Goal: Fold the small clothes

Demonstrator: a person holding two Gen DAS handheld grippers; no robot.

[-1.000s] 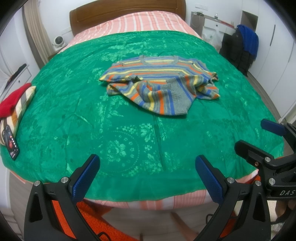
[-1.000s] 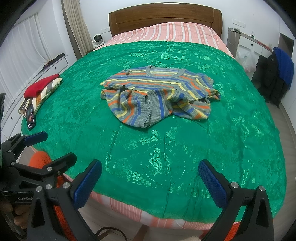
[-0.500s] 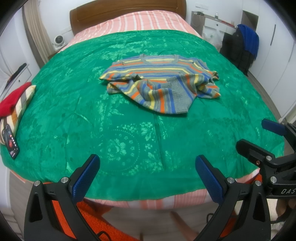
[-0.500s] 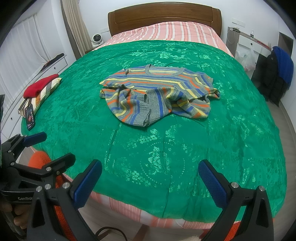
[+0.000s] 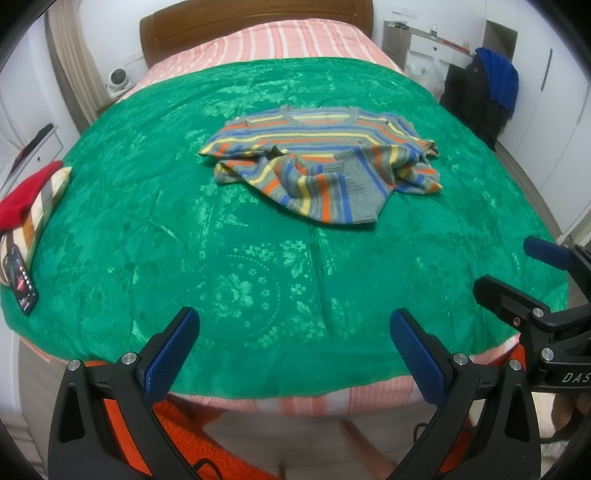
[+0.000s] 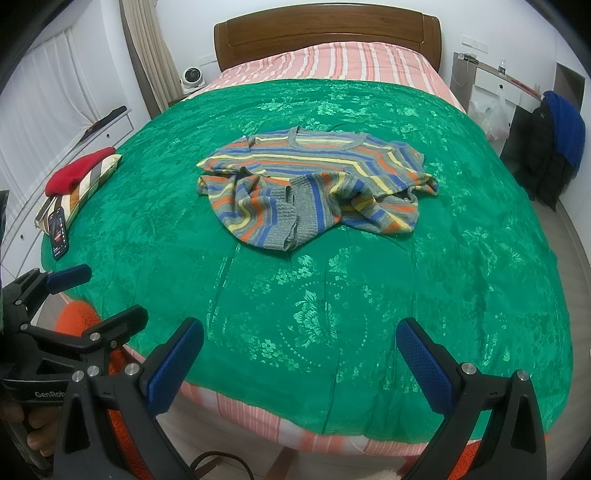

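Blue-padded jaws first: our left gripper (image 5: 293, 352) and right gripper (image 6: 301, 363) both stand wide apart, nothing between the pads, both hanging over the near edge of the bed. Each shows up at the side of the other's view, so they're side by side.

Change over the last second: small. The sweater sits slightly lower and nearer in both views, so we're easing forward. Jaw spread is unchanged, and no contact with cloth.

Green bedspread (image 5: 155, 229) lies between us and the work, flat, nothing on it in our path. Off to the left edge: a phone (image 6: 59, 227) beside a striped cushion (image 6: 90, 184) with a red hat (image 6: 79, 173) on top, well apart from the garment.

Striped sweater (image 6: 314, 184) sits mid-bed, neckline pointing at the headboard (image 6: 327, 35). Upper body lies flat; the lower hem and sleeves are bunched toward us.

Judgement: still the approach phase, folding not started. Likely next is spreading the bunched hem flat before any fold.
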